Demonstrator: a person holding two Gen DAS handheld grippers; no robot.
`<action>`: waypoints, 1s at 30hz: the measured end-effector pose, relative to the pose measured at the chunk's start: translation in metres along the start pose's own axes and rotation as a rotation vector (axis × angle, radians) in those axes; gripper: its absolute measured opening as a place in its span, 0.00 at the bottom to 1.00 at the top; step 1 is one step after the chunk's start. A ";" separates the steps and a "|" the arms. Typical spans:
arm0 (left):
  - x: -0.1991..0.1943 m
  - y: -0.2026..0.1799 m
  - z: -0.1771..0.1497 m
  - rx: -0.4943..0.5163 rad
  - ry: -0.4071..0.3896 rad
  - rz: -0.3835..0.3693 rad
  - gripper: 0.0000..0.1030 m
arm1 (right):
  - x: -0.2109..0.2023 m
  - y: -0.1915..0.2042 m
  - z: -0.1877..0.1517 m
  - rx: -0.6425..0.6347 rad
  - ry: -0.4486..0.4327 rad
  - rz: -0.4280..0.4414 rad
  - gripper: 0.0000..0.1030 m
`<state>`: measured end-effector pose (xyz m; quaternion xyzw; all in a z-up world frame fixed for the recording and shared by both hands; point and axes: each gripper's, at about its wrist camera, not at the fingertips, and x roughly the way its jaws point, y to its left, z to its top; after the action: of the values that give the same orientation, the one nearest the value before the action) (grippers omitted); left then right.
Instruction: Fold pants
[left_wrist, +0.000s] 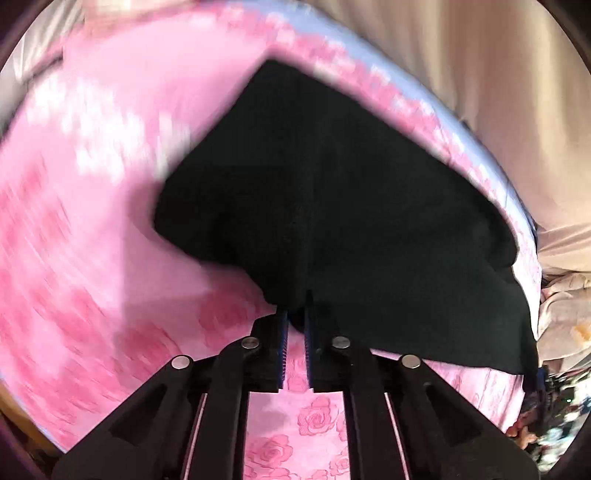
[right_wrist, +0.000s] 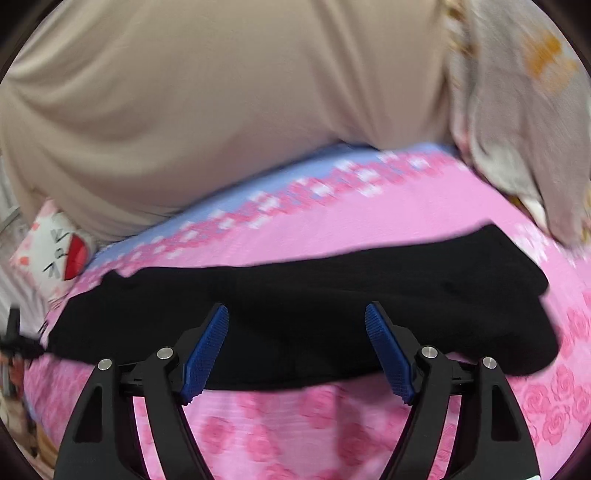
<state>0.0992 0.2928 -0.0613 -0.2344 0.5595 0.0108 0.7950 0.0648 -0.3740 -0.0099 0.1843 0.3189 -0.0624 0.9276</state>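
**Black pants on the rose bedspread**

The black pants (left_wrist: 332, 206) lie bunched on a pink rose-print bedspread (left_wrist: 92, 221). The left gripper (left_wrist: 295, 317) is clenched on their near edge; the right gripper (right_wrist: 297, 314) hangs released above them. A white cartoon pillow (right_wrist: 51, 251) bears illegible marks; beige fabric (right_wrist: 221, 92) lies behind.

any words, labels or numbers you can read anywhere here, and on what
No readable text in either view.
White and pink cushion: dark marks that look like a drawn face, not letters; too blurred to be sure.
Black pants, pink rose bedsheet: no label or print visible.
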 end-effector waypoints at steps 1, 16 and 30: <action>-0.003 -0.005 -0.003 0.019 -0.021 0.022 0.14 | -0.003 -0.006 0.001 0.017 -0.002 -0.011 0.72; -0.032 -0.161 -0.070 0.345 -0.281 0.233 0.91 | 0.024 -0.127 0.017 0.185 0.292 -0.225 0.26; 0.032 -0.231 -0.080 0.464 -0.187 0.229 0.91 | 0.060 -0.179 0.068 0.032 0.251 -0.536 0.19</action>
<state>0.1052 0.0484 -0.0277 0.0208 0.4941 -0.0062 0.8692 0.1088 -0.5650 -0.0516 0.1144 0.4673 -0.2869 0.8284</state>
